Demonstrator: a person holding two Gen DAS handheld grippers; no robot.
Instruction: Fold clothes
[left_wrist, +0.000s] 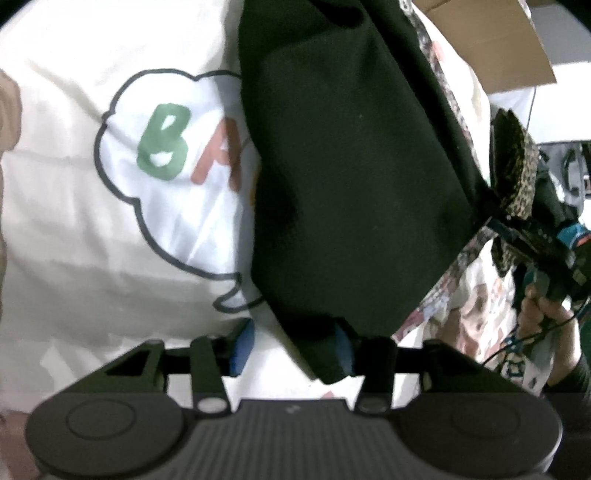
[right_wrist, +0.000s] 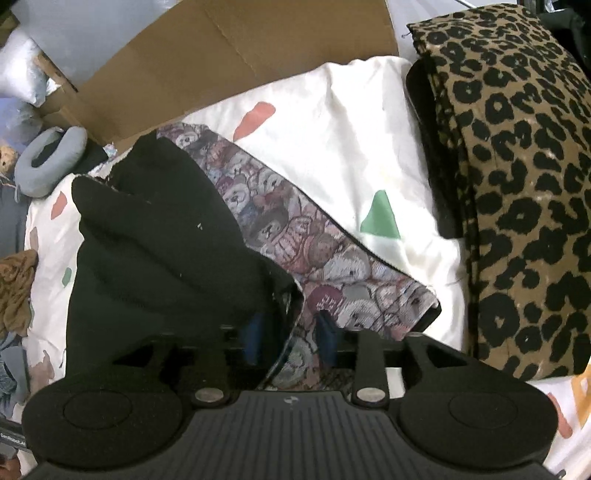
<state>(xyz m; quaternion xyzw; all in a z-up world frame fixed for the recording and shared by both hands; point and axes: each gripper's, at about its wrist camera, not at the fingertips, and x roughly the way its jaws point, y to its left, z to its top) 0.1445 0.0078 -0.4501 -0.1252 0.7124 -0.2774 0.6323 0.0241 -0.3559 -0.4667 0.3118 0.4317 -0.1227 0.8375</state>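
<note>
A garment, black (left_wrist: 351, 177) on one side and teddy-bear print (right_wrist: 295, 236) on the other, lies on a white bedsheet (left_wrist: 74, 229). In the left wrist view its lower black corner hangs between the jaws of my left gripper (left_wrist: 291, 347). It touches the right blue pad (left_wrist: 343, 347) and stands clear of the left pad, so the gripper is open. In the right wrist view the garment's edge runs between the parted pads of my right gripper (right_wrist: 290, 338), which is open. The black side (right_wrist: 155, 251) bunches on the left. A hand (left_wrist: 546, 314) holds the right gripper at the left view's right edge.
A folded leopard-print cloth (right_wrist: 517, 192) sits to the right on the sheet (right_wrist: 351, 147). A cardboard box (right_wrist: 221, 55) stands behind. A grey neck pillow (right_wrist: 48, 162) and a crumpled brown cloth (right_wrist: 14, 288) lie at the left.
</note>
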